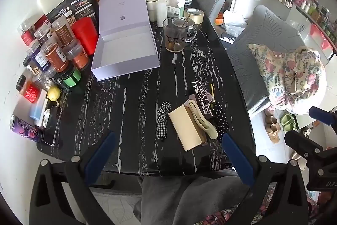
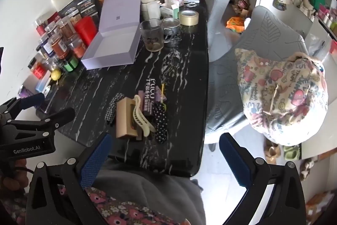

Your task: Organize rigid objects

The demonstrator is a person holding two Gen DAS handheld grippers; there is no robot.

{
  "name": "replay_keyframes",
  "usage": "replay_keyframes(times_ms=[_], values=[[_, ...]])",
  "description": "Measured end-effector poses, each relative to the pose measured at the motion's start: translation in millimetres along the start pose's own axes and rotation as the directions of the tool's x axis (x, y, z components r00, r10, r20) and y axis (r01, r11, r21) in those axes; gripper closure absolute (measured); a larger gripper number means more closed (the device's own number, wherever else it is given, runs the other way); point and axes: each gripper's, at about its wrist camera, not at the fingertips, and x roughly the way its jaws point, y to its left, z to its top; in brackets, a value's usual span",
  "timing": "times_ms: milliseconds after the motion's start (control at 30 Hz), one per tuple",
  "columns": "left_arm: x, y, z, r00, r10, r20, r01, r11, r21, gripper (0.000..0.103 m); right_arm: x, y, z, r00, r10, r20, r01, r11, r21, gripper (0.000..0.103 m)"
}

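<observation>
A black, white-veined bench (image 1: 130, 111) is seen from above, with a lilac box (image 1: 126, 50) lying open at its far left part, lid raised and tray bare. The task's things are gathered in a small heap near the bench's front right edge. A flat tan box (image 1: 186, 130) is laid there, plain and rectangular, and a cream hair claw (image 1: 203, 119) with a toothed edge rests across its right side. A dark card with white lettering (image 1: 201, 96) is propped behind them. A black-and-white checked scrunchie (image 1: 162, 119) touches the tan box on its left, and a black polka-dot scrunchie (image 1: 221, 119) lies just beside the claw on the right. A thin yellow stick (image 1: 212, 90) is set by the card.

The left tongs (image 1: 168, 153) are held spread wide above the front edge, nothing between them. The right tongs (image 2: 164, 155) are likewise spread and empty, over the bench's right front corner.
</observation>
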Motion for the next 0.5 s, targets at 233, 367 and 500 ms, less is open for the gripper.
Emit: replay_keyframes(times_ms=[233, 367, 500], values=[[0.3, 1.2, 2.1, 1.000, 0.003, -0.001, -0.003, 1.000, 0.001, 0.000, -0.1, -0.8, 0.4, 1.000, -0.001, 0.000, 0.001, 1.000, 0.016, 0.000], [0.7, 4.7, 1.8, 1.000, 0.002, -0.001, -0.002, 1.000, -0.001, 0.000, 0.9, -1.8, 0.1, 1.000, 0.001, 0.003, -0.001, 1.000, 0.013, 0.000], [0.7, 7.5, 1.1, 1.000, 0.004, 0.003, -0.004, 1.000, -0.005, 0.000, 1.1, 0.4, 1.7, 1.000, 0.000, 0.005, 0.000, 1.000, 0.007, 0.000]])
